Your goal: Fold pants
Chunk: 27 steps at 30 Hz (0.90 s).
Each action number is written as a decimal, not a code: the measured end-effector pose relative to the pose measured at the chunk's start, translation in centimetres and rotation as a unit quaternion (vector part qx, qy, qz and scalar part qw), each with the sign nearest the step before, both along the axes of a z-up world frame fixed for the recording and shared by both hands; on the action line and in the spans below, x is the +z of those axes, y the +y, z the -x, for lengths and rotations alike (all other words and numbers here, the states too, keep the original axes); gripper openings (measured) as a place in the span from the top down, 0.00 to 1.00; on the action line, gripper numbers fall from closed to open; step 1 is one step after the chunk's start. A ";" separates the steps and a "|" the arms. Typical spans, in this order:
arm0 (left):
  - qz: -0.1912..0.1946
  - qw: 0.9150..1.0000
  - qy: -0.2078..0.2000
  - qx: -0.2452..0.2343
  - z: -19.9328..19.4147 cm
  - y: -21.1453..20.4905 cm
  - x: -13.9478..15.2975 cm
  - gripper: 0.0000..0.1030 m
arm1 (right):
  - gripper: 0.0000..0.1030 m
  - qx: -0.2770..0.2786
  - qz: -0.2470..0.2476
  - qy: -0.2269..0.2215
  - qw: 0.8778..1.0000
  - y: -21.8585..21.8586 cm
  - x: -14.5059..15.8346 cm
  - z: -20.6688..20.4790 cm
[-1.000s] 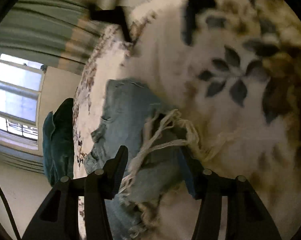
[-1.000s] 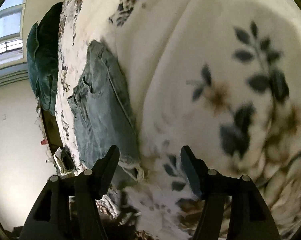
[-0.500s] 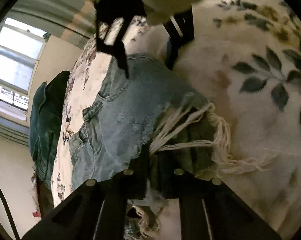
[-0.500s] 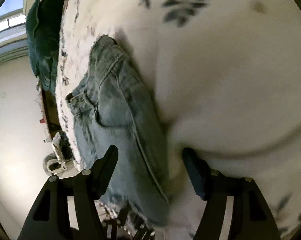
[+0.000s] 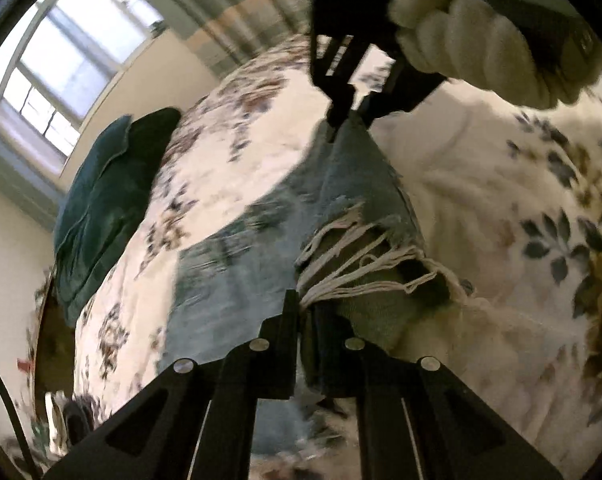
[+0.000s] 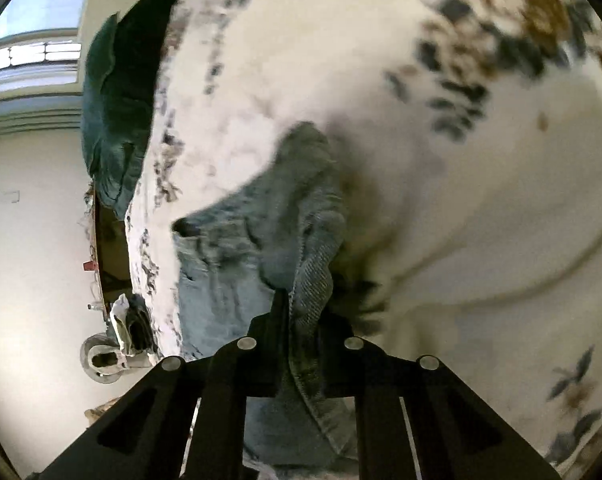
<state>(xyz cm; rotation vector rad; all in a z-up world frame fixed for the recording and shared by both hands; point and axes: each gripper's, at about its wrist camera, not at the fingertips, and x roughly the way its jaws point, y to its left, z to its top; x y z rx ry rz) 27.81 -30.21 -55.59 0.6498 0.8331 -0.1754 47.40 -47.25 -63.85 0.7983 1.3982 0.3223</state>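
Light blue jeans (image 5: 237, 264) with a frayed rip lie on a white floral bedspread (image 5: 237, 152). My left gripper (image 5: 305, 312) is shut on the jeans beside the white rip threads (image 5: 361, 256). The right gripper (image 5: 347, 118), in a white-gloved hand, shows at the top of the left wrist view, pinching the far edge of the jeans. In the right wrist view my right gripper (image 6: 291, 304) is shut on a seamed denim edge (image 6: 313, 276), which is lifted off the bedspread (image 6: 441, 200).
A dark teal pillow (image 5: 105, 200) lies at the head of the bed, also seen in the right wrist view (image 6: 117, 112). A window (image 5: 57, 68) is on the left wall. Clutter (image 6: 117, 332) sits on the floor beside the bed.
Both grippers went from open to shut on the jeans; the right one closed in the last half second. The denim edges are now raised off the bedspread.
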 end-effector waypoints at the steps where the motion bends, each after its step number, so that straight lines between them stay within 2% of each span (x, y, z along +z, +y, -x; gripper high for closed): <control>1: 0.011 1.000 0.002 0.015 -0.4 1.6 0.9 0.96 | 0.89 0.003 0.003 -0.005 1.000 1.0 0.8 -0.4; 4: 0.033 0.997 0.009 0.065 -1.1 6.1 3.1 0.98 | 0.89 0.022 0.004 -0.023 0.999 4.9 3.7 -2.0; 7: 0.047 0.991 0.020 0.121 -1.7 11.0 4.0 0.98 | 0.89 0.071 0.001 -0.038 0.997 11.7 6.1 -4.5; 10: 0.050 0.983 0.030 0.174 -1.7 15.9 3.7 0.98 | 0.89 0.115 0.010 -0.030 0.993 18.5 6.8 -6.5; 15: 0.041 0.970 0.045 0.233 -1.3 21.9 2.1 0.97 | 0.89 0.164 0.018 0.005 0.986 30.7 5.0 -9.0; 17: 0.047 0.964 0.059 0.254 -1.3 23.8 1.3 0.94 | 0.89 0.205 0.033 0.034 0.978 35.5 3.3 -9.7; 19: 0.047 0.957 0.066 0.277 -1.3 25.3 0.8 0.94 | 0.83 0.231 0.044 0.067 0.970 38.0 1.5 -9.9; 20: 0.043 0.955 0.058 0.287 -1.2 25.7 0.9 0.91 | 0.71 0.243 0.045 0.058 0.967 38.5 1.6 -9.6; 21: 0.041 0.955 0.038 0.291 -1.0 26.1 1.3 0.81 | 0.57 0.249 0.045 0.044 0.966 38.4 2.0 -9.3; 22: 0.044 0.959 0.016 0.281 -0.8 25.8 1.7 0.72 | 0.21 0.249 0.037 0.027 0.967 37.9 3.0 -8.7; 23: 0.049 0.961 0.008 0.272 -0.6 25.5 2.0 0.46 | 0.07 0.239 0.028 0.019 0.970 37.0 3.6 -8.3; 24: 0.060 0.964 0.005 0.260 -0.5 24.9 2.3 0.25 | 0.07 0.230 0.023 0.014 0.973 35.9 4.1 -7.8; 25: 0.066 0.969 0.004 0.238 -0.3 23.9 2.4 0.19 | 0.07 0.218 0.030 0.011 0.975 33.9 4.9 -6.9; 27: 0.046 0.978 0.005 0.204 -0.7 21.8 1.9 0.16 | 0.07 0.202 0.071 0.012 0.977 31.0 5.5 -5.7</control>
